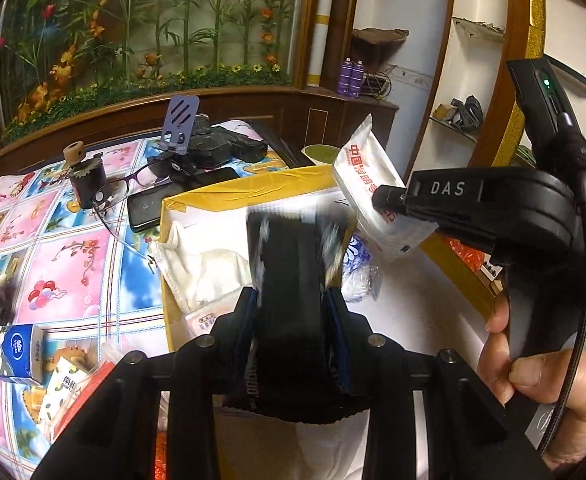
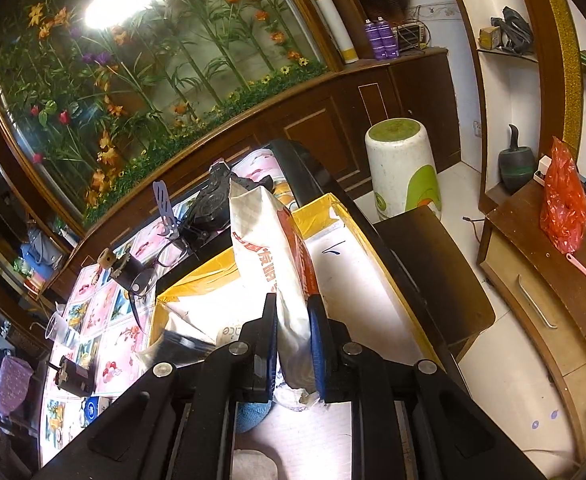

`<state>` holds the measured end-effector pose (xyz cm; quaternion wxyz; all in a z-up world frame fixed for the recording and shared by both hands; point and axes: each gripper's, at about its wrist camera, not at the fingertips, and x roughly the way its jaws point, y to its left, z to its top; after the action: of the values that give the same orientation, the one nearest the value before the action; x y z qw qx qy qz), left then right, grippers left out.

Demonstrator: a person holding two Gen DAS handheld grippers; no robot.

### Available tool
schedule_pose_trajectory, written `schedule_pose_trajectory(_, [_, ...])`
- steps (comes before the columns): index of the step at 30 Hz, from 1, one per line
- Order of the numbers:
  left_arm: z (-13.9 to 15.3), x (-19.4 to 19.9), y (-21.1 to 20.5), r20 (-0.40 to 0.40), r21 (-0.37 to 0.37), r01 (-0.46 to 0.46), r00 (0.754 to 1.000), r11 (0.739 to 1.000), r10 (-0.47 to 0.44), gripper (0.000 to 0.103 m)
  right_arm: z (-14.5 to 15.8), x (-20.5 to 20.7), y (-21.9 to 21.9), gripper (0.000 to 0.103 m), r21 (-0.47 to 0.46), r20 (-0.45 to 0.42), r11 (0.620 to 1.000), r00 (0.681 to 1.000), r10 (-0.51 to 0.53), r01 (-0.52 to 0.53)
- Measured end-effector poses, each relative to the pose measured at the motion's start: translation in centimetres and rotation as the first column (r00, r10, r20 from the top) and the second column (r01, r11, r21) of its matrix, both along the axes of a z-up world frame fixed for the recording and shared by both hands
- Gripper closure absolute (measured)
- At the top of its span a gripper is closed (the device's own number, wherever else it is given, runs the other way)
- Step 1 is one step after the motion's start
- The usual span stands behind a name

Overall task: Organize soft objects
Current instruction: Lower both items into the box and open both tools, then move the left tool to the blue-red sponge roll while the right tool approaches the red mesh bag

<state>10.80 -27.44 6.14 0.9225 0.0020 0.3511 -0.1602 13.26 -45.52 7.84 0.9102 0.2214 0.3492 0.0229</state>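
White tissue pack (image 2: 271,264), red print; floral tablecloth (image 1: 73,248).

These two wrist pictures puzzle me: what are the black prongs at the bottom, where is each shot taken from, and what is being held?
No robot here: a person holds a two-finger gripper in each hand, with a fisheye camera on each looking along its fingers. The prongs are those fingers.

In the left wrist view, the left gripper is shut on a blurred black strap. At right, a hand holds the right gripper.

In the right wrist view, the right gripper is shut on a white tissue pack.

Below both is an open yellow box holding white soft items, on a table with a floral cloth, glasses and small cartons.
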Motion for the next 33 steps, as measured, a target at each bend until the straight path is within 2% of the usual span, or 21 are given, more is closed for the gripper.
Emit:
schedule_pose_trajectory(4, [0.1,-0.2,0.0,0.012,-0.004,0.003,1.000,1.000,-0.003,0.053,0.1,-0.2,0.2,0.086,0.005,0.009,1.000,1.000,0.006,-0.006])
schedule_pose_trajectory(12, [0.1,-0.3,0.0,0.018,-0.003,0.010,1.000,1.000,-0.010,0.052,0.4,-0.5,0.4,0.080,0.027,0.034,0.999,0.999,0.020,-0.021])
schedule_pose_trajectory(16, [0.4,-0.5,0.1,0.022,-0.012,0.010,1.000,1.000,-0.010,0.049,0.8,-0.9,0.4,0.071,0.083,0.079,0.995,0.996,0.050,-0.057])
schedule_pose_trajectory(20, [0.8,-0.8,0.4,0.032,-0.019,0.009,0.999,1.000,-0.008,0.048,1.6,-1.5,0.9,0.071,0.067,0.126,0.996,0.991,0.055,-0.064])
schedule_pose_trajectory(30, [1.3,-2.4,2.1,0.022,-0.048,-0.029,0.999,0.998,0.030,0.047,2.3,-2.0,1.2,0.071,0.065,0.169,0.995,0.984,0.060,-0.072])
schedule_pose_trajectory(33, [1.6,-3.9,3.1,0.032,-0.039,-0.035,0.999,0.999,0.037,0.047,2.3,-2.2,1.2,0.067,0.069,0.180,0.995,0.982,0.062,-0.075])
